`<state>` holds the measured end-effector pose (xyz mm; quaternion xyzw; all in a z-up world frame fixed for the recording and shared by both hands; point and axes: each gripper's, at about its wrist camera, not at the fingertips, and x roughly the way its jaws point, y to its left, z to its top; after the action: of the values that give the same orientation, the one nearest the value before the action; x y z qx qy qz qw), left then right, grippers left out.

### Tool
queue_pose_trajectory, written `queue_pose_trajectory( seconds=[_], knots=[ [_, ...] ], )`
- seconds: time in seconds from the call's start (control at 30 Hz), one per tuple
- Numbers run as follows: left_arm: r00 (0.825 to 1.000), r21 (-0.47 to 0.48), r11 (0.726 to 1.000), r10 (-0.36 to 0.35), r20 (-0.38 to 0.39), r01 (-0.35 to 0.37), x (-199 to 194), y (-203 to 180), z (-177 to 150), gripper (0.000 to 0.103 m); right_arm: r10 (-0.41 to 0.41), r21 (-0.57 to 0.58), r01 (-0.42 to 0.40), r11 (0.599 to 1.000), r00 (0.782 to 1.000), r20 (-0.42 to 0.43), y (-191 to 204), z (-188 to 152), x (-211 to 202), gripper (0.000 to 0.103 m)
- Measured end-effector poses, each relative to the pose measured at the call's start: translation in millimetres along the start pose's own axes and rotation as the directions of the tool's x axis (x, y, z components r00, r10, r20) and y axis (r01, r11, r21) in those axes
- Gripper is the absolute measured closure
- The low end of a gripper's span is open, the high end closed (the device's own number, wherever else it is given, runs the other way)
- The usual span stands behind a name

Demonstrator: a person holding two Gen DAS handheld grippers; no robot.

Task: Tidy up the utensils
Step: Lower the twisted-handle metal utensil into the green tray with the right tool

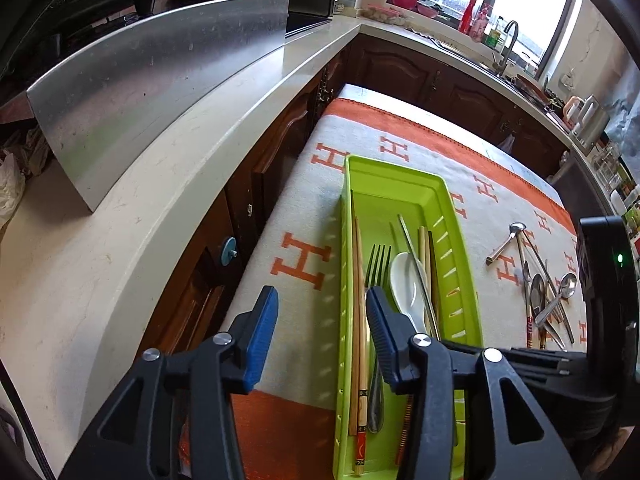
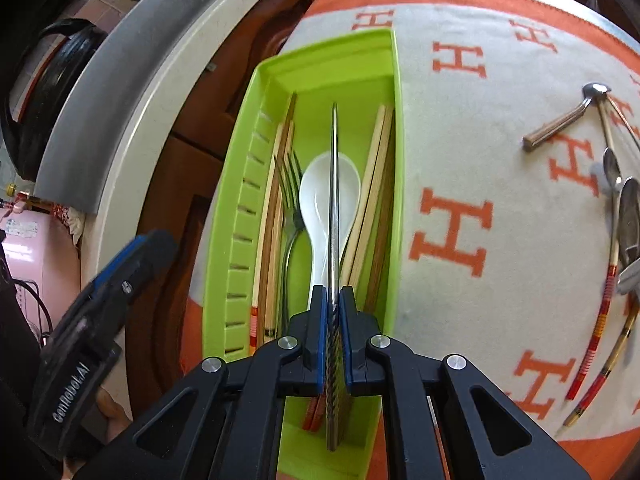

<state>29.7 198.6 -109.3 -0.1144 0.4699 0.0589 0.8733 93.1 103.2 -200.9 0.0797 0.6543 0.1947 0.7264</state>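
Several utensils (image 2: 616, 216) loose on cloth (image 2: 460, 140) nr tray (image 2: 240, 184); right gripper (image 2: 331, 304) fingers clamp metal chopstick (image 2: 334, 200), left gripper (image 1: 322, 320) fingers apart, empty.

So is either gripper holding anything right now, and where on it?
The right gripper is shut on a metal chopstick, gripping its textured handle end over the green tray. The left gripper is open and holds nothing.
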Motion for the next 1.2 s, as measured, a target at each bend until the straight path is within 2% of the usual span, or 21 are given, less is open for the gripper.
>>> queue_pose_trajectory(
  seconds=[0.13,0.5,0.73,0.93,1.2],
  knots=[
    [1.0,-0.001,1.0,0.008,-0.003,-0.008,1,2,0,0.056,0.018,-0.015,-0.018,1.0,1.0,0.002,4,-6,-7,0.094],
    [1.0,0.024,1.0,0.001,-0.01,-0.001,-1,-10,-3,0.054,0.002,-0.056,0.004,0.998,0.995,0.104,3,-19,-51,0.085],
    [1.0,0.06,0.998,0.001,-0.003,-0.001,-10,-25,-5,0.052,0.007,-0.049,0.0,0.999,0.99,0.141,-7,-26,-71,0.085],
    [1.0,0.083,0.996,0.012,-0.001,-0.012,-19,-36,-10,0.046,-0.001,-0.039,0.008,0.999,0.985,0.172,-19,-32,-85,0.085],
    [1.0,0.138,0.99,0.015,-0.021,-0.012,-27,-62,-19,0.04,-0.017,0.035,0.008,0.999,0.969,0.245,-56,-37,-111,0.079]
  ],
)
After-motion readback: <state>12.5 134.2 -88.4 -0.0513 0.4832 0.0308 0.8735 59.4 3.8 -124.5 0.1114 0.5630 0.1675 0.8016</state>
